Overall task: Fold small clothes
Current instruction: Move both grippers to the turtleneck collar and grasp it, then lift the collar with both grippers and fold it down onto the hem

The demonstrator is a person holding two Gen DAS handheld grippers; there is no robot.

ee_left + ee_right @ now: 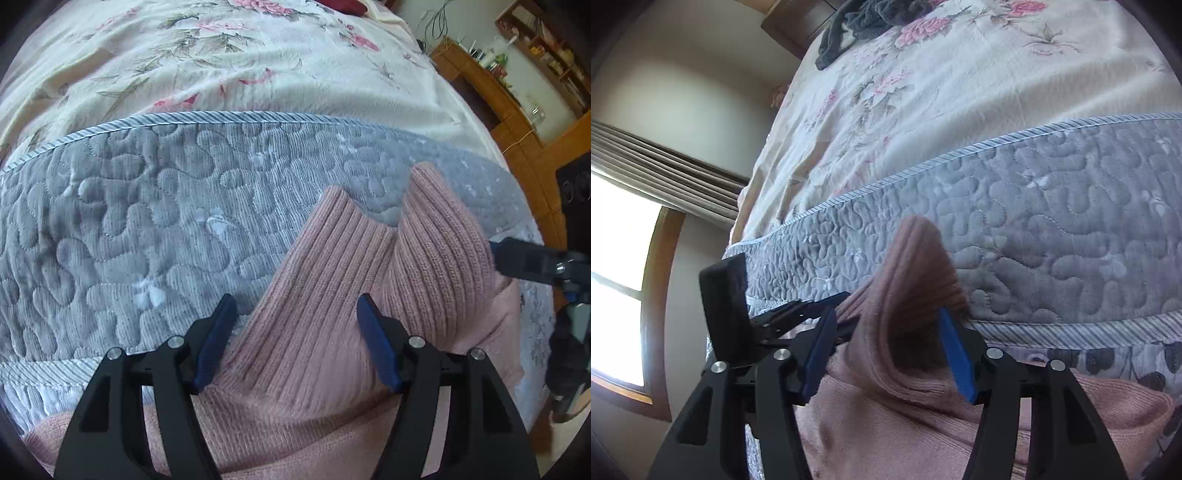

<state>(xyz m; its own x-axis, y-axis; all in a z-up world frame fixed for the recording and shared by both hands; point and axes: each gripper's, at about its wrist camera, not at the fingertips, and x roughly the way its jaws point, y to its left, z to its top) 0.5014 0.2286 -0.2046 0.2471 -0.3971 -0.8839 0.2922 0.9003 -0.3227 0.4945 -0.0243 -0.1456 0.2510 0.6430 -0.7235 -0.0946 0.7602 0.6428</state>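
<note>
A pink ribbed knit garment (332,280) lies bunched in front of the grey quilted mattress side (147,221), rising in two peaks. My left gripper (295,301) is open, and one ribbed peak stands between its blue pads (218,339). In the left wrist view my right gripper (524,258) reaches in from the right against the second peak. In the right wrist view my right gripper (886,314) is open around a tall fold of the pink garment (908,280). The left gripper (798,310) shows just to its left, close by.
A floral bedspread (221,74) covers the bed top above the mattress piping (184,120). A dark garment (864,22) lies at the bed's far end. Wooden shelves with small items (517,74) stand to the right. A window and curtain (624,258) are on the left.
</note>
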